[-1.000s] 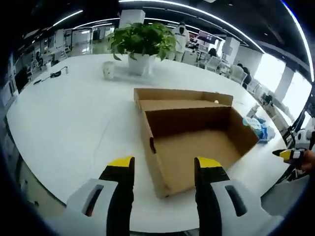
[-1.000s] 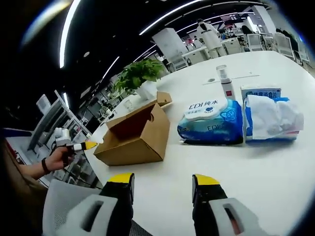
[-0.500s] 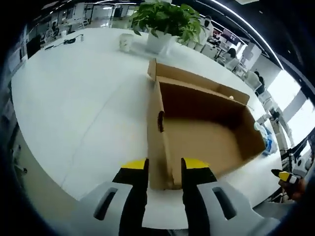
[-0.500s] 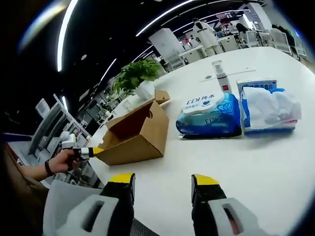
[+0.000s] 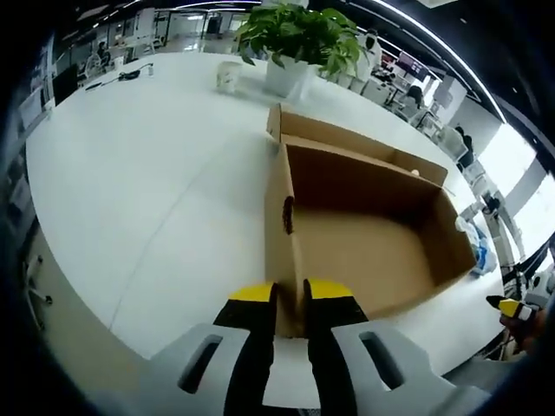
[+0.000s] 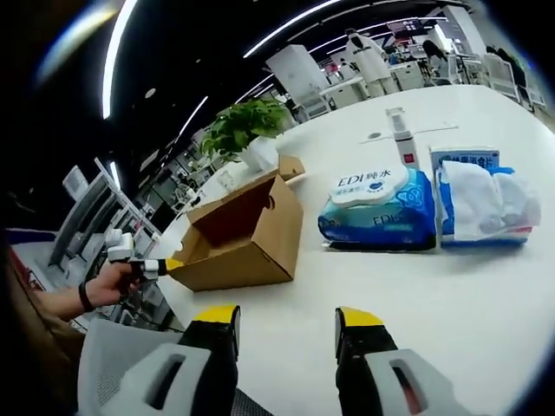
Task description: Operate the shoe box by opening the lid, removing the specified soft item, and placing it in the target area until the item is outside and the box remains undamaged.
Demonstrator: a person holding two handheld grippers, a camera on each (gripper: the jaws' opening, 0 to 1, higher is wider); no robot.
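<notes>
1. My left claw (image 5: 289,299) has its yellow tips drawn in close on either side of the near end wall of the shoe box (image 5: 364,234), and I judge it is pinching that wall at the corner. From here I should keep the squeeze light, since cardboard this thin will crease if I clamp hard or twist.
2. My right claw (image 6: 279,322) hangs above the white table (image 6: 451,303) with its jaws apart and nothing between them, well apart from the box.
3. The box sits open on the table, near the edge closest to me, with its lid folded back flat behind it towards the potted plant (image 5: 295,39). I can see only bare cardboard inside.
4. The soft packs lie outside the box: a blue wipes pack (image 6: 377,212) and a tissue pack (image 6: 486,204) side by side on the table. The step in hand looks like steadying or shifting the box, so I should move it along the table rather than lift it by one wall.
5. In the left gripper view the box's long axis runs away from my left claw, slanting to the right; its open mouth faces up.
</notes>
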